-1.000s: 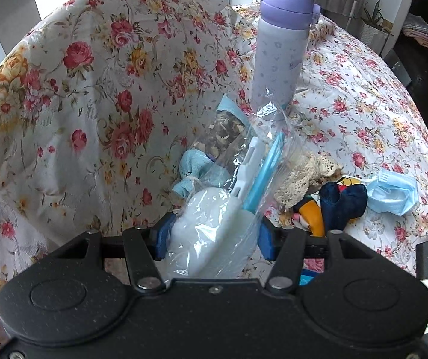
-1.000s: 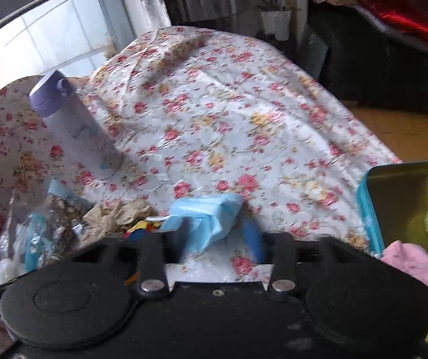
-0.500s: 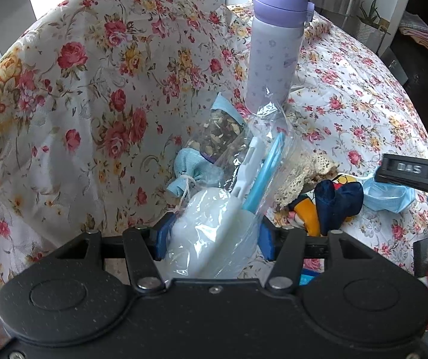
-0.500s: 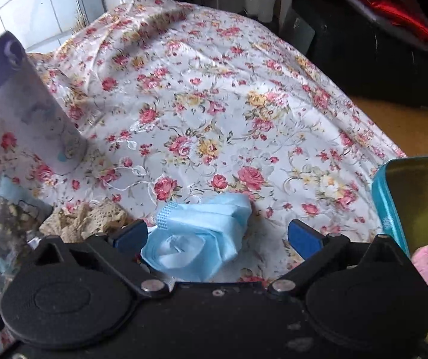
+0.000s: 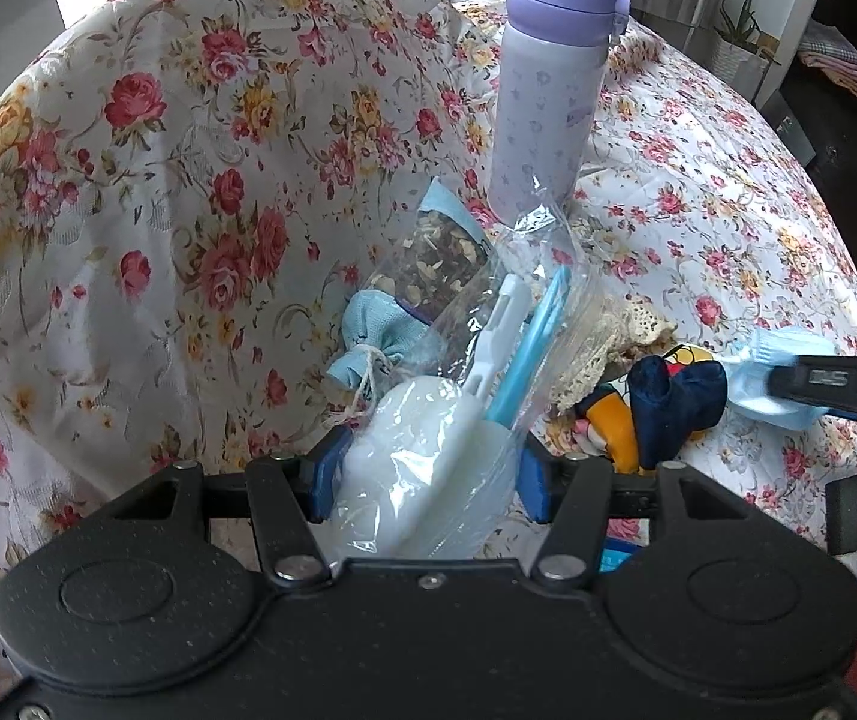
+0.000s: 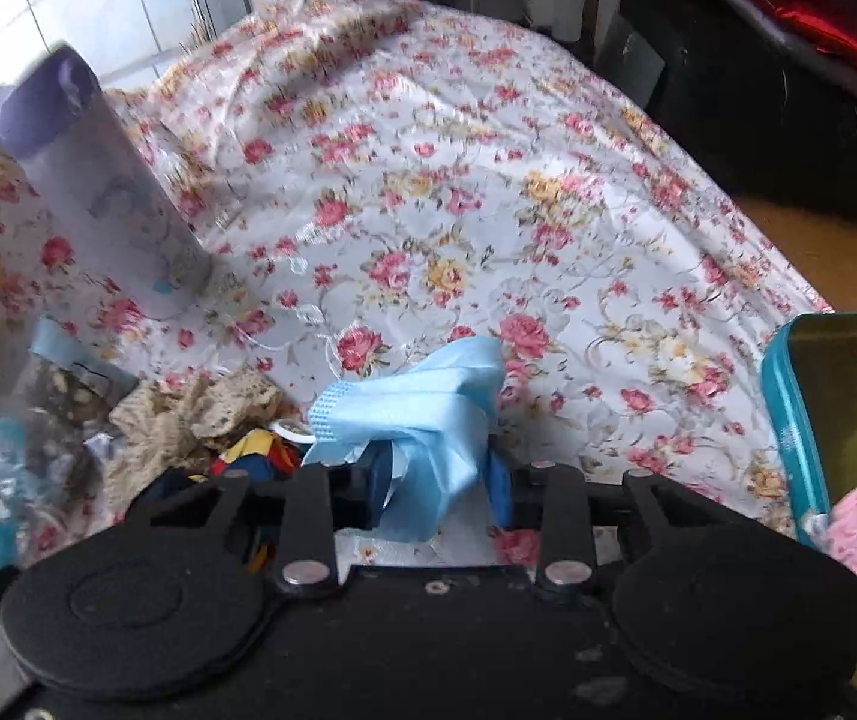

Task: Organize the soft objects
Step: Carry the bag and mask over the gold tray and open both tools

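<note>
Both tongs loaded — right tongs [image 6: 437,480] pinch face mask [image 6: 422,414].

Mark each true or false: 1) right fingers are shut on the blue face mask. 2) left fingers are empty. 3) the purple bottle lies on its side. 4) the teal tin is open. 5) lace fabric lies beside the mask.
1) True: the right gripper pinches the blue face mask.
2) False: the left gripper clamps a clear plastic bag.
3) False: the purple bottle stands upright.
4) True: the teal tin is open.
5) True: lace fabric lies beside it.
</note>
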Available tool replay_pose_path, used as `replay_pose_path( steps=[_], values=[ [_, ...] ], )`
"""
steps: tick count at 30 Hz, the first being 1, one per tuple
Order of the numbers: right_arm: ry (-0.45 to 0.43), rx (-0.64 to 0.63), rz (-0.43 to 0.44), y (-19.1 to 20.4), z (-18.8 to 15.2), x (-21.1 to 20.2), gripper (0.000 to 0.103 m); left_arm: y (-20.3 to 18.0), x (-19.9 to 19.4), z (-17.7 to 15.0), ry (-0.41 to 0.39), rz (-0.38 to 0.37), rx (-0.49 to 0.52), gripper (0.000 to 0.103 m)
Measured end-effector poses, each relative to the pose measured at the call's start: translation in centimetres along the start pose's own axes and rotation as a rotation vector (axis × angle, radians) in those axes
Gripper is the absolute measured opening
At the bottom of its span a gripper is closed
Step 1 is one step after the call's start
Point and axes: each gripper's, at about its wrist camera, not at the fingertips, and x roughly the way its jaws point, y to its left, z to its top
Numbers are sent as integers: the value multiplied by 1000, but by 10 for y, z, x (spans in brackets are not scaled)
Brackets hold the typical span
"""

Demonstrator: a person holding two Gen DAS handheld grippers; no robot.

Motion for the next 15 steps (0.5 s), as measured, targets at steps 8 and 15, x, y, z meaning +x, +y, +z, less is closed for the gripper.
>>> replay_pose_path(
  steps=[8,15],
  values=[
    [-52,45,68,-28,-6,-60,30,1,1,1,6,-4,2,54],
    [-26,38,125,-51,-43,-106,30,0,1,0,9,-1,2,54]
  ],
)
